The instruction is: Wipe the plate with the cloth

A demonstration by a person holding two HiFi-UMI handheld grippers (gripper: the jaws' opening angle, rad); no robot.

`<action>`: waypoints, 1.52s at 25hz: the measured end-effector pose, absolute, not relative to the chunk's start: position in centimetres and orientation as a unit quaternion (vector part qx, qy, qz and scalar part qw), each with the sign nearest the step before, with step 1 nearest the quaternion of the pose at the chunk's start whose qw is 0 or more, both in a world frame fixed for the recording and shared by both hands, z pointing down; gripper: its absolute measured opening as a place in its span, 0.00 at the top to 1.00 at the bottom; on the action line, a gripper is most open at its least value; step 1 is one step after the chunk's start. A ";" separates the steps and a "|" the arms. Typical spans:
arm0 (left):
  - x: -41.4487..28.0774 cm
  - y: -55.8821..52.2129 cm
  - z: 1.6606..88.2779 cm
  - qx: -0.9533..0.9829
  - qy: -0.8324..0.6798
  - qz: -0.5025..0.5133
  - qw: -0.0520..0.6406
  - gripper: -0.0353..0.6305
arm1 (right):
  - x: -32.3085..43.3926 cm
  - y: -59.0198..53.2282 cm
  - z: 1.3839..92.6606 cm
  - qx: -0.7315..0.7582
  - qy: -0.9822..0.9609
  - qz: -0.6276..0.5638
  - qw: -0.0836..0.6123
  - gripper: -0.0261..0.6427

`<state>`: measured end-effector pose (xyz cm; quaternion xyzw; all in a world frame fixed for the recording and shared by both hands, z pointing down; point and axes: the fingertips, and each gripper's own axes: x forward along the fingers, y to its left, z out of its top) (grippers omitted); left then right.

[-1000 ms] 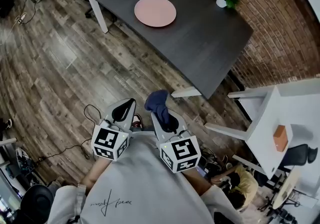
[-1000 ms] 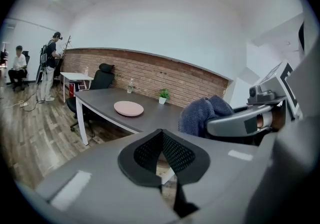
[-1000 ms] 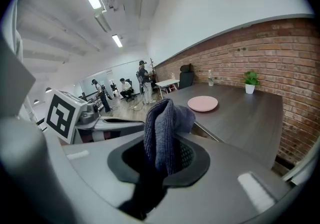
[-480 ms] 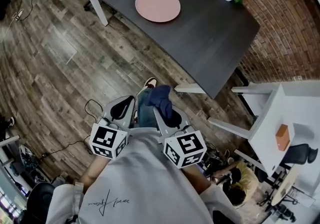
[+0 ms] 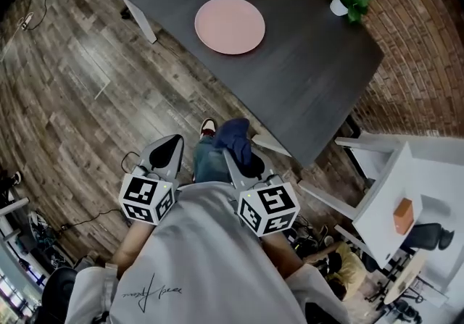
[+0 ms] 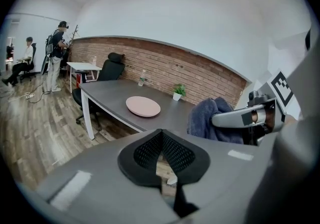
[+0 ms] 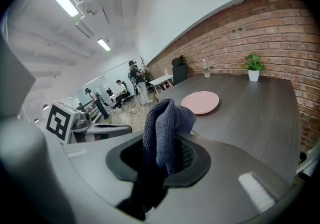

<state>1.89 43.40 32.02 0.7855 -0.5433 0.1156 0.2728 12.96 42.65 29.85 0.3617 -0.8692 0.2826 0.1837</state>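
Your dark, matte counter (image 5: pixel 312 61) fills the upper middle of the head view, with its near edge apart from both grippers and wood-plank floor (image 5: pixel 87 83) open at left. The round pink plate (image 5: pixel 229 25) lies flat there. Your left gripper's (image 5: pixel 165 150) jaws are closed and empty. Your right gripper's (image 5: pixel 243 156) jaws pinch the fuzzy navy cloth (image 5: pixel 233 135).

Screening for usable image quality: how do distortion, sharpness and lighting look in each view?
Head view: evenly lit and sharp; table edges bowed by the wide lens, plate clear. Left gripper view: strong fisheye, dark corners, fingers looming large in the foreground. Right gripper view: same fisheye, ceiling lights blown out, cloth weave readable.
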 end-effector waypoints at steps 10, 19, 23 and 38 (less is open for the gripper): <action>0.4 32.9 31.5 0.778 -0.552 0.123 0.274 0.93 | 11.8 32.1 30.3 0.340 -0.875 0.279 0.203 0.83; 1.5 25.6 31.8 0.783 -0.545 0.133 0.269 0.93 | 12.5 24.9 31.3 0.332 -0.876 0.290 0.196 0.83; 1.7 23.6 31.4 0.785 -0.545 0.134 0.262 0.93 | 12.8 22.7 31.5 0.334 -0.875 0.299 0.181 0.83; 3.5 20.3 32.4 0.822 -0.484 0.175 0.243 0.94 | 15.7 19.4 32.0 0.393 -0.844 0.331 0.155 0.83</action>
